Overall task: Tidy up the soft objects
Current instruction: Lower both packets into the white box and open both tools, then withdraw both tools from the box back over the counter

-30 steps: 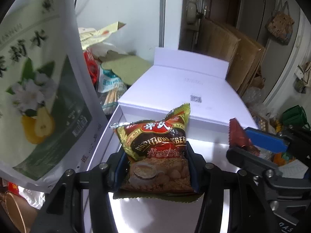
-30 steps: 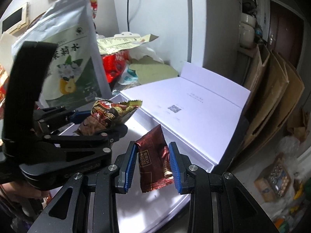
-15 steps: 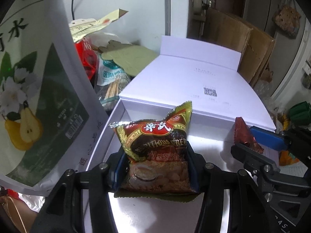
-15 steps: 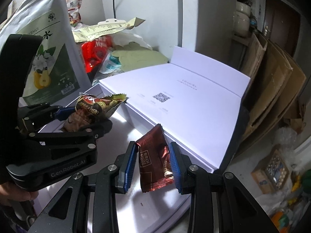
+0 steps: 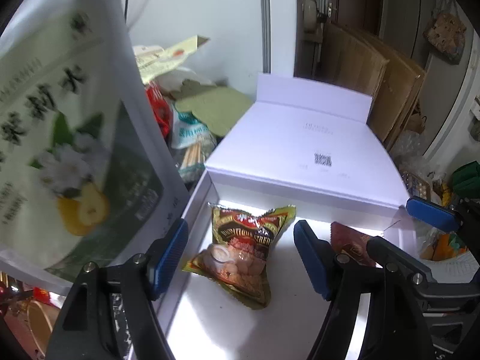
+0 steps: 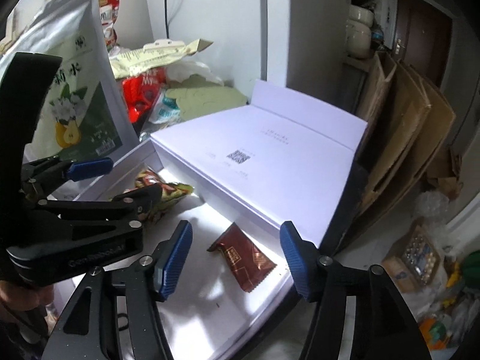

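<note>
White box (image 5: 303,147): the largest item. Rigid, smooth card, rectangular, with a hinged lid folded back and lying flat beyond the tray; a small square code and faint lettering were printed on the lid, too small to read. The shallow tray was glare-lit, its near end cut off behind both grippers.

Standing pouch (image 5: 60,138): matte white and green, printed with a flower and a yellow pear. It stood just left of the tray, blurred in the left wrist view, with top and left edge out of frame.

Clutter behind the box: flattened cardboard sheets (image 6: 399,126) leaning on the wall, a red packet and a pale green pad, partly overlapped and hard to identify.

Left gripper (image 5: 240,255): black frame, ribbed blue pads. Its jaws had just been opening and stood apart. The cereal snack packet (image 5: 243,249), a crinkled glossy pillow pack in gold and brown, lay on the tray floor between the pads, touching neither. In the right wrist view most of it was hidden behind this gripper.

Right gripper (image 6: 237,258): same build, jaws likewise just opened and standing apart. The dark red sachet (image 6: 243,258), flat foil with serrated ends, lay free on the tray floor between them, near the lid's hinge wall.
</note>
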A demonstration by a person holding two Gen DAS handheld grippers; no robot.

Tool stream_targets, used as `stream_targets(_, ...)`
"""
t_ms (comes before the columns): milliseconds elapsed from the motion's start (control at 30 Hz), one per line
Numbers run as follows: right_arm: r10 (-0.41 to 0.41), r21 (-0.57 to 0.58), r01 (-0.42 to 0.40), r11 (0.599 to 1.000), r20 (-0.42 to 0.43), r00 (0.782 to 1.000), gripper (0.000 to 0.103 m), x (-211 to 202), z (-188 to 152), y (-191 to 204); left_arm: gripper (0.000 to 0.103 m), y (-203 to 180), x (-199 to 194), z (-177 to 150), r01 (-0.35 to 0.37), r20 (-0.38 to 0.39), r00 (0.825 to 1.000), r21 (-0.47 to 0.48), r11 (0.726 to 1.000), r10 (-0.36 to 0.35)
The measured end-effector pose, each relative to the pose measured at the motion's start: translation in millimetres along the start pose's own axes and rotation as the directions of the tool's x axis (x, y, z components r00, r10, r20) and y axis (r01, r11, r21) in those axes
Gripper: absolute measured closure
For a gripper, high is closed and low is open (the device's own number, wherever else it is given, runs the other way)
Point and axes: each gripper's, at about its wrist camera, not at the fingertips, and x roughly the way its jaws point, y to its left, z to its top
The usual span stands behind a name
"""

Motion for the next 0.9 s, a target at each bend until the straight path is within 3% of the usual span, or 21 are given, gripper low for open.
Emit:
stream_targets(333, -0.017, 0.015, 0.016, 1.000, 0.073, 0.997, 0.042, -44, 8, 10, 0.030, 8, -61, 3, 0.021, 0.117, 0.993, -0.006, 1.000, -0.020)
stream_targets(900, -0.054, 0.011, 0.053, 0.999, 0.294, 0.954, 0.037, -163, 8, 44, 0.030, 27, -202, -18, 0.040, 0.335, 0.941, 0.002, 0.999, -0.038)
